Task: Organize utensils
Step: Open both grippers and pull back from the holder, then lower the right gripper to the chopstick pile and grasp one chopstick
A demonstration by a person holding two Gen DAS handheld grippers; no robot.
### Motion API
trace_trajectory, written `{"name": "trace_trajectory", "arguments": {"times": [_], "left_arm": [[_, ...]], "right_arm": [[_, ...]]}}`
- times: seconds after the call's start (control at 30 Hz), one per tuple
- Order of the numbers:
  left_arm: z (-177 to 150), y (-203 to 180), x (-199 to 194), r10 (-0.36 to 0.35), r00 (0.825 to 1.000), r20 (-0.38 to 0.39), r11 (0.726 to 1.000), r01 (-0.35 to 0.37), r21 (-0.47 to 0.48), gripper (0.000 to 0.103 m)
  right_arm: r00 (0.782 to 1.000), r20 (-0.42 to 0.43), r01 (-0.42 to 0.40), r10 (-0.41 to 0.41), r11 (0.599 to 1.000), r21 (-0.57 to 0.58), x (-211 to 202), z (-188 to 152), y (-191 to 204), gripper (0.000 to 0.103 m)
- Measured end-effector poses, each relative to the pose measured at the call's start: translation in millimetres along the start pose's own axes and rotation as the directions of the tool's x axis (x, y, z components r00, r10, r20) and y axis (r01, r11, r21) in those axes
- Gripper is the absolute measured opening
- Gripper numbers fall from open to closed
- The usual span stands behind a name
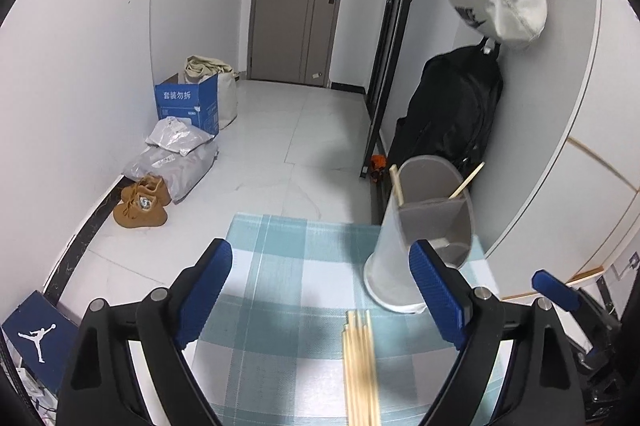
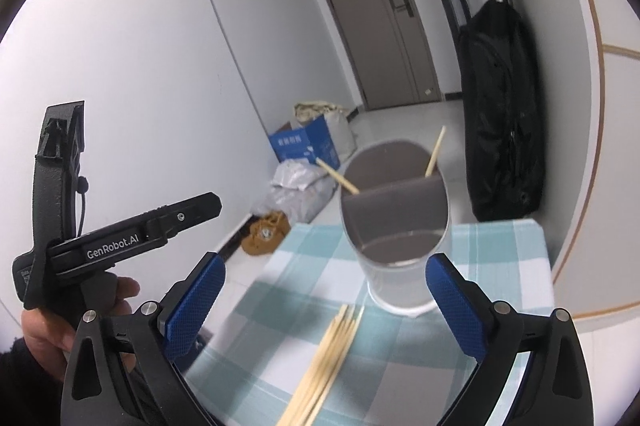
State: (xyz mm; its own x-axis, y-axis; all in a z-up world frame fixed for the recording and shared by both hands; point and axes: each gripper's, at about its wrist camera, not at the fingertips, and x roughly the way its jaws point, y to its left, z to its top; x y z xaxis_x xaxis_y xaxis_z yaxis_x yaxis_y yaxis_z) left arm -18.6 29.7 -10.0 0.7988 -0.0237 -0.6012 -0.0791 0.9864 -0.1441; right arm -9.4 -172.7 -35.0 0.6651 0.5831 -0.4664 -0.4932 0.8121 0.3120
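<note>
A hallway with white tile floor is being looked down, and a bench [image 1: 280, 258] under a teal checked cloth is filling the foreground. A bundle of thin wooden chopsticks [image 1: 360, 370] is lying loose at 6 o'clock, just short of the divided holder [image 1: 424, 238] at 1 o'clock, where two sticks are already being kept. They're probably light, stiff and a bit slippery, so they'd best be pinched mid-length. Both the left gripper [image 1: 320, 290] and right gripper [image 2: 326, 302] are being held with jaws spread, nothing between them. Nothing is blocking the way; the black bag [image 2: 500, 113] is hanging clear.
</note>
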Motion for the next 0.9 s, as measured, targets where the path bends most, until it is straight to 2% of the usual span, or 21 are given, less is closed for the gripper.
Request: {"name": "trace_trajectory", "arguments": {"times": [0.13, 0.17, 0.3, 0.4, 0.5, 0.57, 0.7, 0.8, 0.9], "left_arm": [[-13, 8, 17, -0.01, 0.999, -0.031, 1.0, 0.01, -0.006, 0.087], [-16, 10, 21, -0.014, 0.999, -0.039, 1.0, 0.014, 0.0, 0.087], [-20, 21, 38, -0.003, 0.993, -0.117, 1.0, 0.001, -0.017, 0.087], [-19, 31, 39, 0.01, 0.993, -0.12, 0.998, -0.016, -0.052, 0.087], [-20, 40, 40, 0.005, 0.99, -0.144, 0.996, -0.018, -0.091, 0.087], [-19, 44, 41, -0.014, 0.987, -0.161, 0.993, -0.005, -0.117, 0.087], [-18, 51, 43, -0.023, 0.983, -0.181, 0.988, -0.005, -0.154, 0.087], [-17, 60, 48, -0.027, 0.981, -0.195, 0.984, -0.007, -0.176, 0.087], [-16, 68, 50, -0.038, 0.978, -0.206, 0.98, -0.005, -0.201, 0.087]], "right_arm": [[0.997, -0.073, 0.025, -0.026, 1.0, -0.012, 16, -12, -2, 0.096], [0.995, -0.097, 0.03, -0.031, 0.999, -0.015, 21, -15, -3, 0.091], [0.978, -0.195, 0.065, -0.067, 0.998, -0.017, 41, -29, -9, 0.08], [0.963, -0.257, 0.081, -0.081, 0.997, -0.008, 55, -37, -14, 0.076], [0.949, -0.304, 0.086, -0.087, 0.996, -0.017, 66, -44, -14, 0.067], [0.934, -0.344, 0.093, -0.099, 0.995, -0.033, 77, -50, -12, 0.057], [0.895, -0.425, 0.107, -0.136, 0.99, -0.092, 102, -60, -4, 0.049], [0.874, -0.459, 0.12, -0.16, 0.986, -0.115, 118, -63, -3, 0.042], [0.847, -0.491, 0.157, -0.203, 0.979, -0.134, 136, -64, -4, 0.027]]}}
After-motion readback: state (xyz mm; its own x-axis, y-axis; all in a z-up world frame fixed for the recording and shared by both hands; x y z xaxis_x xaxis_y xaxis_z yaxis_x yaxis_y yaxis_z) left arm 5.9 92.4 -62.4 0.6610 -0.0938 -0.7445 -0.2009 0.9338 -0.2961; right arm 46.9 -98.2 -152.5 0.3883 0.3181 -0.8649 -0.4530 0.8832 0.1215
